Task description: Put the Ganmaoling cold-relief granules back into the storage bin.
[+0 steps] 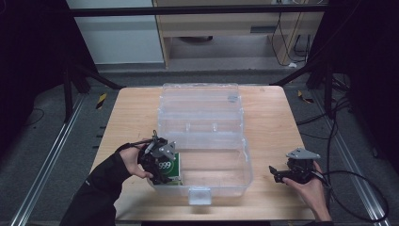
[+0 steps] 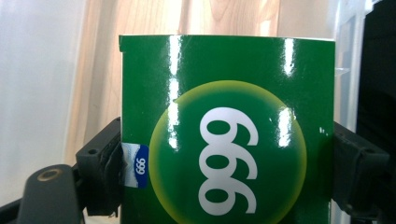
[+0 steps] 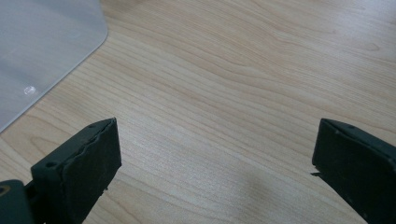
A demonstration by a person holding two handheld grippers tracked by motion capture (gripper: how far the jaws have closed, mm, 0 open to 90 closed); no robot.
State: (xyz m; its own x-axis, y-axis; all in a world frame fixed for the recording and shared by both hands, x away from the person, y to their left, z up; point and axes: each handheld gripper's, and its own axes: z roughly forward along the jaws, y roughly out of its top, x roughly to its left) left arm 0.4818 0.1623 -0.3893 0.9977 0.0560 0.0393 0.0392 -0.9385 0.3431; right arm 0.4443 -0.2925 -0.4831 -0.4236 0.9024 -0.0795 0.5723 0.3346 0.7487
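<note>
The clear plastic bin point(image 1: 226, 160) is taking up the middle of the table point(image 1: 268, 122), and its open lid point(image 1: 200, 101) is lying back toward the top of the frame, closing off the far centre. Bare wood is running free down the left and right strips. At the lower right the right gripper point(image 1: 278, 174) is sitting on open tabletop with its jaws spread wide, the bin's rounded corner point(image 3: 42, 56) lying well off to the upper left of its view. At the bin's lower left corner the left gripper point(image 1: 160, 172) and a green box point(image 1: 170, 167) are crowding the wall; the box is probably inside the bin, though the glare is making that uncertain. The rest of the bin floor is lying open.
</note>
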